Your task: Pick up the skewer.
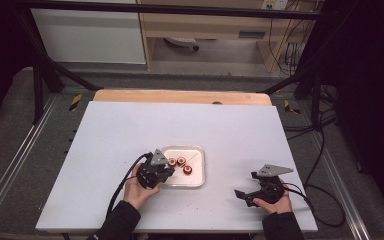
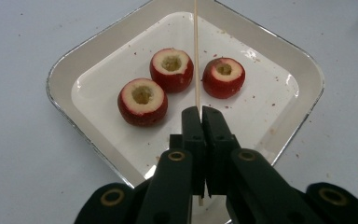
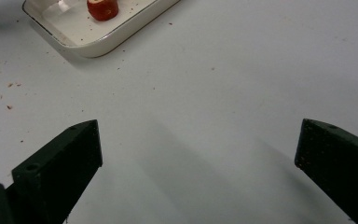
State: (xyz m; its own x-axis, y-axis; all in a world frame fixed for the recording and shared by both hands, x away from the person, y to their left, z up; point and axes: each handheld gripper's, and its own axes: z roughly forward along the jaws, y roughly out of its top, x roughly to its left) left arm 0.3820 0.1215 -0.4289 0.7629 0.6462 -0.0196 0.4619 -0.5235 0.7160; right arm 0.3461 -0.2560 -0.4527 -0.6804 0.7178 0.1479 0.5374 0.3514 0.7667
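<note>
A white square tray (image 2: pixel 270 107) holds three red fruits with hollowed cores, one at the left (image 2: pixel 142 100), one in the middle (image 2: pixel 171 69) and one at the right (image 2: pixel 223 77). A thin wooden skewer (image 2: pixel 196 56) runs up between the middle and right fruits, away from the jaws. My left gripper (image 2: pixel 200 112) is shut on its near end, over the tray's near side. In the high view the left gripper (image 1: pixel 169 172) sits at the tray's (image 1: pixel 200 175) left edge. My right gripper (image 1: pixel 246 185) is open and empty above bare table, right of the tray.
The white tabletop (image 1: pixel 120 130) has small crumbs scattered around the tray. In the right gripper view a corner of the tray (image 3: pixel 98 44) with one fruit (image 3: pixel 102 8) lies at the top left. A wooden strip (image 1: pixel 180 96) borders the table's far edge.
</note>
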